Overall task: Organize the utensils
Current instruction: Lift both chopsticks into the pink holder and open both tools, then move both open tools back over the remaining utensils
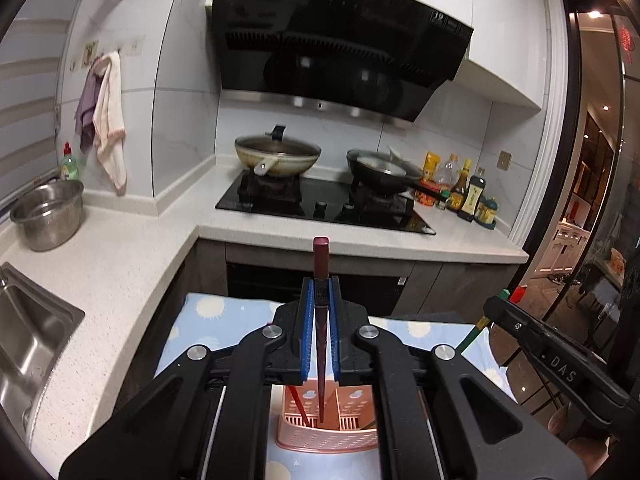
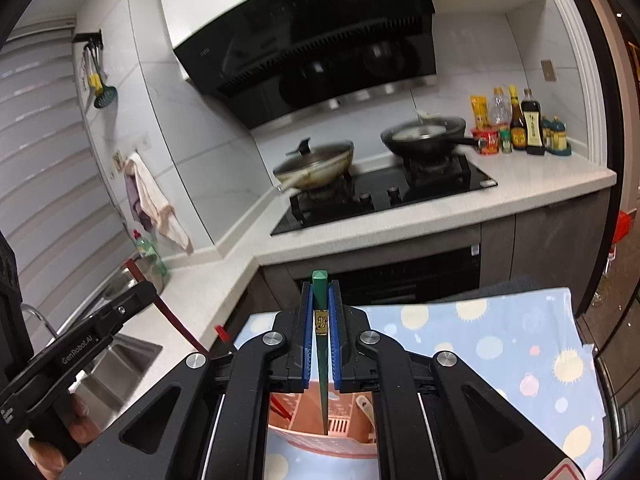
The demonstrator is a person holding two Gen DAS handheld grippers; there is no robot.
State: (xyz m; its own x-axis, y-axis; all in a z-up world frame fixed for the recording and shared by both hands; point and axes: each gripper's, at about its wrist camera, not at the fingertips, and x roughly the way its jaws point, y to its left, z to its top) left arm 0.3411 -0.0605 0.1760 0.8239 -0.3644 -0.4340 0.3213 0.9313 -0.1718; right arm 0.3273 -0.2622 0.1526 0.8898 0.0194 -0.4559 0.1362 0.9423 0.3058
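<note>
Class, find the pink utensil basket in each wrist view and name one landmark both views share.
Left wrist view: the pink basket sits bottom centre, below the left gripper holding the dark red chopstick.
Right wrist view: pink basket bottom centre, under the green chopstick.
Shared landmark: the lidded wok.

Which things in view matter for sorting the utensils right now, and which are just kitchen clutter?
Job:
- dark red chopstick in left gripper
- green chopstick in right gripper
- pink utensil basket below both
- red chopstick already in the basket

Lying about:
- lidded wok, frying pan
- sauce bottles
- steel pot
- hanging towels
</note>
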